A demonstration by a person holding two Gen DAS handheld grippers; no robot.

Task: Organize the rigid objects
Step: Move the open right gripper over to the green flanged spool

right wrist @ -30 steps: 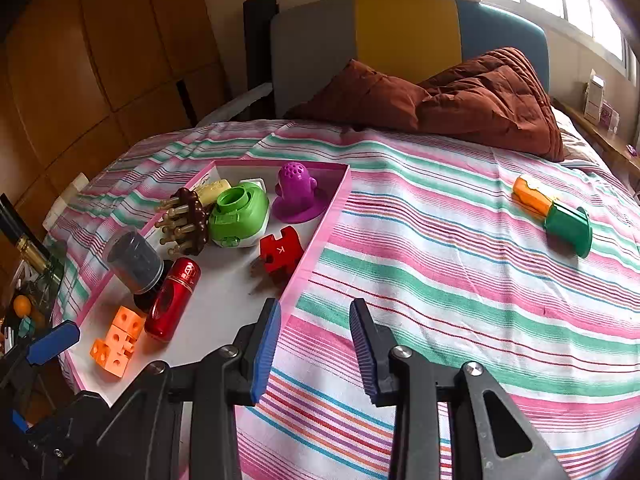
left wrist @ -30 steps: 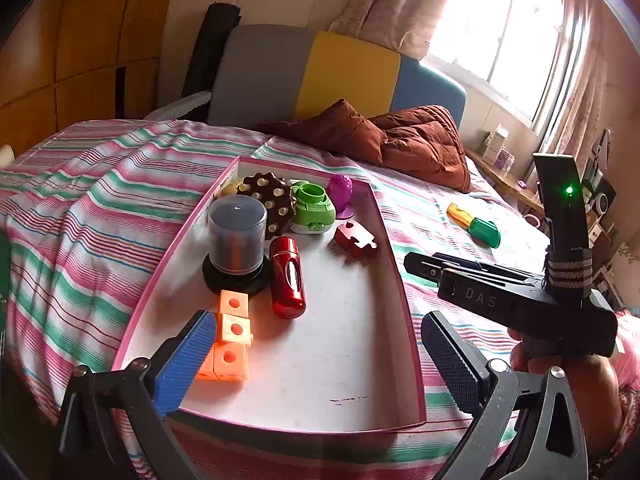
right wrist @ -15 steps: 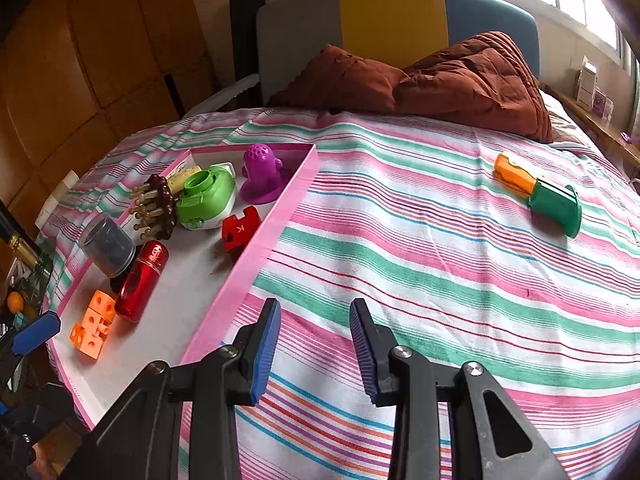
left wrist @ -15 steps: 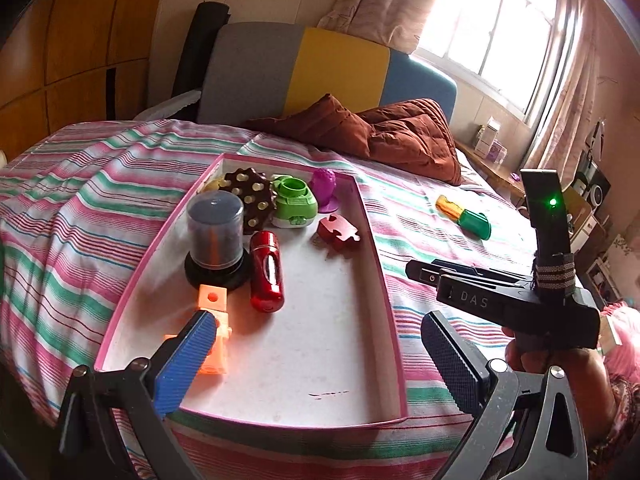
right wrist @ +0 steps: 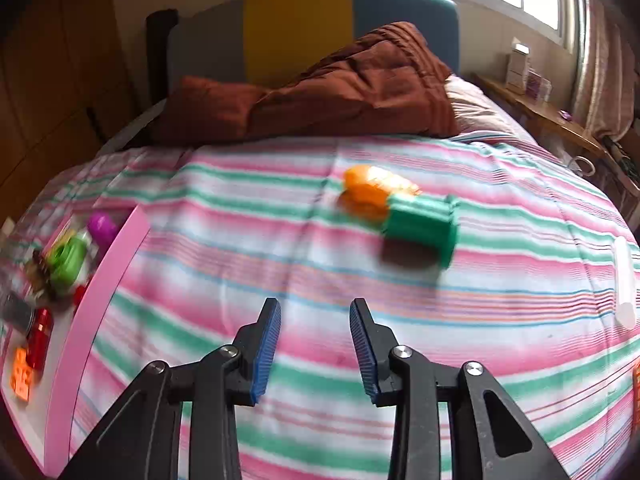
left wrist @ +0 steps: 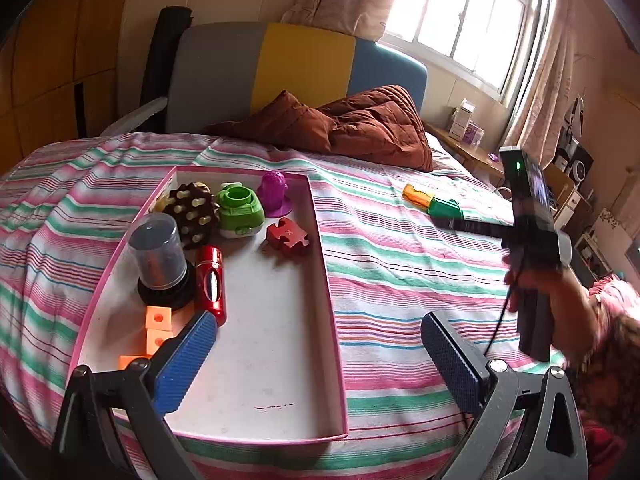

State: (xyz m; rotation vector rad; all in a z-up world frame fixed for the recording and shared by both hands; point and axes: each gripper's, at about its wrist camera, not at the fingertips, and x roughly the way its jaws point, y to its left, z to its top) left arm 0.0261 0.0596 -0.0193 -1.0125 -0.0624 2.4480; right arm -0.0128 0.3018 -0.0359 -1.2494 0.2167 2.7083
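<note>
The right gripper (right wrist: 315, 344) has swung away from the pink tray (left wrist: 332, 312) and now faces the orange and green toy (right wrist: 404, 210), which lies alone on the striped bedspread (right wrist: 280, 264), well apart from the tray. Its 2 fingers stand a little apart with nothing between them. The left gripper (left wrist: 320, 356) has drifted only slightly and hovers over the tray's near end, fingers spread wide and empty. Judging by this, the toy is the next pickup, and it is the 1 piece in plain sight outside the tray.

Black claw (right wrist: 315, 346), ribbed blue pads (right wrist: 266, 348), silver screws.
</note>
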